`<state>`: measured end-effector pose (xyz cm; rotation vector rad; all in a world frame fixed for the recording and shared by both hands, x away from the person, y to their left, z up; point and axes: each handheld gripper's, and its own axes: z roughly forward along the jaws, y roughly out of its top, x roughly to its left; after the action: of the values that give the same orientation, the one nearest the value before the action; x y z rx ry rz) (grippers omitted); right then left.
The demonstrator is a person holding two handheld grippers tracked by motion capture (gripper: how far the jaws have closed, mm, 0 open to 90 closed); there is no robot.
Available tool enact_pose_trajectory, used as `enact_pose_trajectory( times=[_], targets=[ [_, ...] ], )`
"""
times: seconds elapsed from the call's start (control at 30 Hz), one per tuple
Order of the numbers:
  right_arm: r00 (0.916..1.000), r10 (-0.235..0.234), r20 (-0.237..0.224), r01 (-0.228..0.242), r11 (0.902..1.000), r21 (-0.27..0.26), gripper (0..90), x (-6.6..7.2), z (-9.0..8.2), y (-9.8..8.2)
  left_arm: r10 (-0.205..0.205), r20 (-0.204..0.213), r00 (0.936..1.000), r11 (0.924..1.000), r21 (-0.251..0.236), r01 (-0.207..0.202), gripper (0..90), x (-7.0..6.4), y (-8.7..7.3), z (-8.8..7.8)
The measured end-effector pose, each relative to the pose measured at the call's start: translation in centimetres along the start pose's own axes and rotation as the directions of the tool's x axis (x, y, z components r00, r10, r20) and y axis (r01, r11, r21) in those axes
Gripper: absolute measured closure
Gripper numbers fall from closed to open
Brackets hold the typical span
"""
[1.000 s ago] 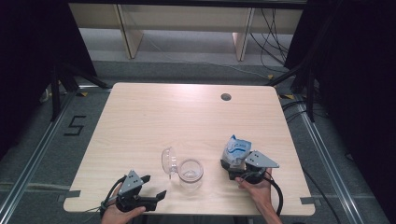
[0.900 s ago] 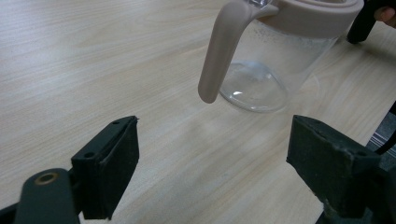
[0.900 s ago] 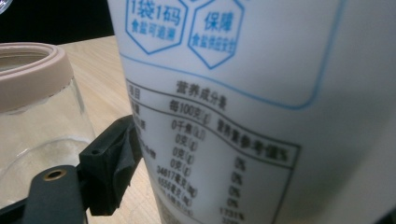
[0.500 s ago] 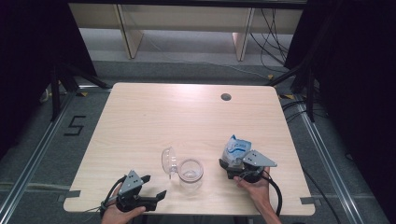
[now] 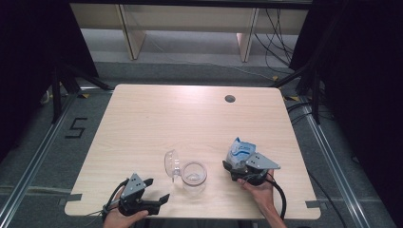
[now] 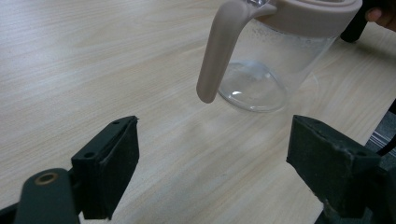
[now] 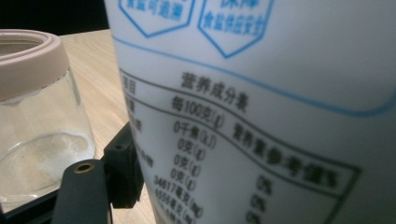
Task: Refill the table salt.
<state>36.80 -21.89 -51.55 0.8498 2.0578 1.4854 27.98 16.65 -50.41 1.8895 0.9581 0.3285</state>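
While the right gripper (image 5: 238,167) is clamped on a white bag (image 5: 240,150), probably salt, pouring into the jar (image 5: 194,175) is awaited; left gripper (image 5: 157,191) is held wide.

The worktop (image 5: 190,118) is seen from overhead, facing forward; the glass jug (image 6: 261,56) is shared close up by both low, tongs-mounted views.

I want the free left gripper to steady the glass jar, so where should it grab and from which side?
Probably the beige handle: it hangs clear of the glass jar wall, facing the open left gripper. Come in from the near left with the jaws either side of it; the round glass body looks wider and slippery.
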Motion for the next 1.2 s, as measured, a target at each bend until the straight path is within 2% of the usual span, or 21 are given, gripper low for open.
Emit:
enact_pose_trajectory(
  times=[0.03,0.07,0.17,0.2,0.4,0.53,0.57,0.6,0.67,0.7,0.73,0.77,0.8,0.83,0.87,0.9,0.97,1.0,1.03,1.1,1.2],
  targets=[
    [1.0000,-0.004,-0.004,0.004,1.0000,0.004,31.3,-0.1,0.0,0.0,-0.002,0.001,1.0000,1.0000,0.000,0.002,16.4,0.0,0.0,0.0],
    [0.9994,-0.033,0.010,0.033,0.9991,-0.025,32.6,-0.3,0.1,0.0,0.003,0.000,1.0000,1.0000,0.005,-0.003,16.4,0.0,0.0,0.0],
    [0.9993,-0.035,0.010,0.036,0.9991,-0.024,34.0,-0.3,0.1,0.0,0.005,-0.002,1.0000,1.0000,0.007,-0.005,16.4,0.0,0.0,-0.1],
    [1.0000,-0.007,-0.005,0.007,1.0000,-0.003,34.7,-0.1,0.1,0.0,0.004,-0.003,1.0000,1.0000,0.006,-0.004,16.4,0.0,0.0,-0.1],
    [0.9999,-0.007,-0.008,0.007,1.0000,-0.003,36.5,-0.3,0.1,0.0,0.006,-0.006,1.0000,1.0000,0.001,-0.006,16.5,0.0,0.0,-0.1],
    [0.9993,-0.038,0.007,0.038,0.9992,-0.013,40.0,-0.3,0.1,0.0,0.002,-0.006,1.0000,0.9999,-0.010,-0.003,16.8,0.0,0.0,-0.1],
    [0.9997,-0.019,-0.014,0.019,0.9998,0.000,40.4,-0.1,0.1,0.0,0.003,-0.010,0.9999,1.0000,-0.005,-0.003,16.8,0.0,0.0,-0.1],
    [0.9995,-0.027,-0.014,0.027,0.9996,-0.004,40.8,-0.1,0.1,0.0,0.021,-0.011,0.9997,0.9998,-0.003,-0.021,16.8,0.2,0.1,-0.2],
    [0.9995,-0.030,-0.001,0.030,0.9995,0.002,41.3,0.0,0.0,0.1,0.023,-0.010,0.9997,0.9997,-0.008,-0.023,16.8,0.2,0.1,-0.2],
    [0.9995,-0.030,-0.001,0.030,0.9995,0.002,41.3,0.0,0.0,0.1,0.009,-0.013,0.9999,0.9999,-0.006,-0.009,16.8,0.2,0.1,-0.2],
    [0.9982,-0.057,0.018,0.057,0.9983,-0.011,41.5,-0.1,0.0,0.1,0.004,-0.014,0.9999,1.0000,-0.008,-0.004,16.8,0.2,0.1,-0.2],
    [0.9995,-0.031,0.003,0.031,0.9995,0.011,41.6,0.2,-0.1,0.2,0.004,-0.016,0.9999,1.0000,-0.007,-0.004,16.8,0.1,0.1,-0.2],
    [0.9988,-0.039,0.030,0.038,0.9991,0.020,41.7,0.4,-0.2,0.2,0.000,-0.014,0.9999,1.0000,-0.008,0.000,16.8,0.1,0.1,-0.2],
    [0.9968,-0.071,0.037,0.071,0.9974,0.011,41.8,0.4,-0.2,0.3,0.003,-0.019,0.9998,1.0000,-0.006,-0.003,16.8,0.1,0.1,-0.2],
    [0.9960,-0.075,0.048,0.075,0.9972,0.009,41.9,0.6,-0.2,0.4,0.028,-0.015,0.9995,0.9996,-0.006,-0.029,16.9,0.3,0.1,-0.2],
    [0.9969,-0.073,0.030,0.072,0.9972,0.018,41.9,0.6,-0.2,0.4,0.027,-0.010,0.9996,0.9996,-0.009,-0.027,16.9,0.3,0.1,-0.2],
    [0.9949,-0.091,0.044,0.091,0.9958,0.000,42.0,0.7,-0.3,0.6,0.017,-0.014,0.9998,0.9998,-0.008,-0.017,16.9,0.2,0.1,-0.2],
    [0.9920,-0.109,0.064,0.110,0.9937,-0.020,42.0,0.7,-0.3,0.7,0.019,-0.014,0.9997,0.9998,-0.008,-0.019,16.9,0.2,0.1,-0.2],
    [0.9850,-0.156,0.074,0.156,0.9877,-0.002,42.0,0.7,-0.6,1.1,0.018,-0.014,0.9997,0.9998,-0.008,-0.018,16.9,0.2,0.1,-0.2],
    [0.9863,-0.144,0.080,0.144,0.9895,0.003,42.0,0.9,-0.7,1.2,0.010,-0.016,0.9998,0.9999,-0.008,-0.010,16.9,0.1,0.1,-0.1],
    [0.9725,-0.209,0.102,0.210,0.9777,0.001,42.1,1.1,-0.9,1.8,0.009,-0.016,0.9998,0.9999,-0.007,-0.009,16.9,0.1,0.0,-0.1]
  ],
)
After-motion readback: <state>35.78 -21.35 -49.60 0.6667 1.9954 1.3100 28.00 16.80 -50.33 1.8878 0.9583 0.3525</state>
